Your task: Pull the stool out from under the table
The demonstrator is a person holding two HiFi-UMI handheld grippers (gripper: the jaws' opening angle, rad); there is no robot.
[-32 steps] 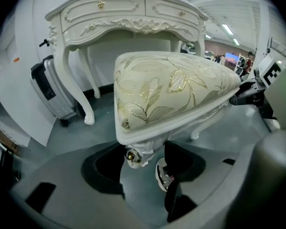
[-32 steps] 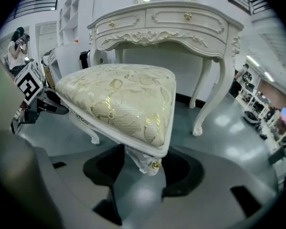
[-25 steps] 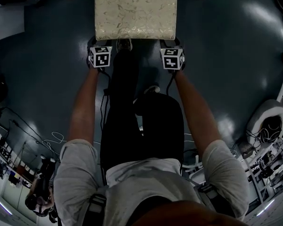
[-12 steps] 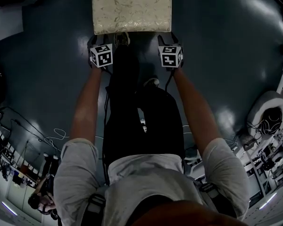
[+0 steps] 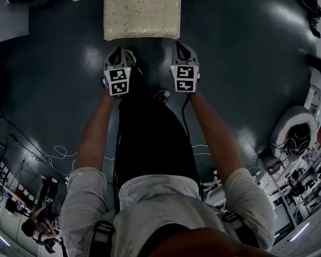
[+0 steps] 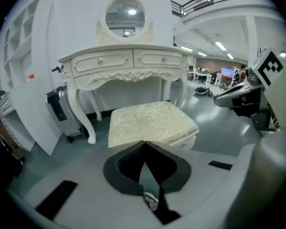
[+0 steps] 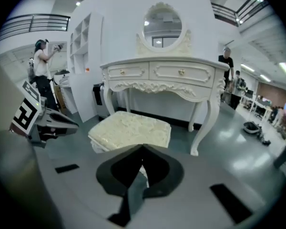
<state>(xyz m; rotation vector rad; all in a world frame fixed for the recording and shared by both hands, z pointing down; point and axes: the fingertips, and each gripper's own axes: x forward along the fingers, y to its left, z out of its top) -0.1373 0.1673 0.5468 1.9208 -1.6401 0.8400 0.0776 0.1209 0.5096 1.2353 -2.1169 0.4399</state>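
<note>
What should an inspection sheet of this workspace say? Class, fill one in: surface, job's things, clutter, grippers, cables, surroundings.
Surface: dark, glossy floor with light reflections.
Job's things: cream cushioned stool stands in front of the white dressing table, apart from both grippers.
Clutter: white unit with a black panel beside a table leg; gear along the floor's right edge.
Grippers: left gripper and right gripper both shut, nothing between the jaws.
Cables: loose cables on the floor at the left.
Surroundings: oval mirror above the table; people in the background.
</note>
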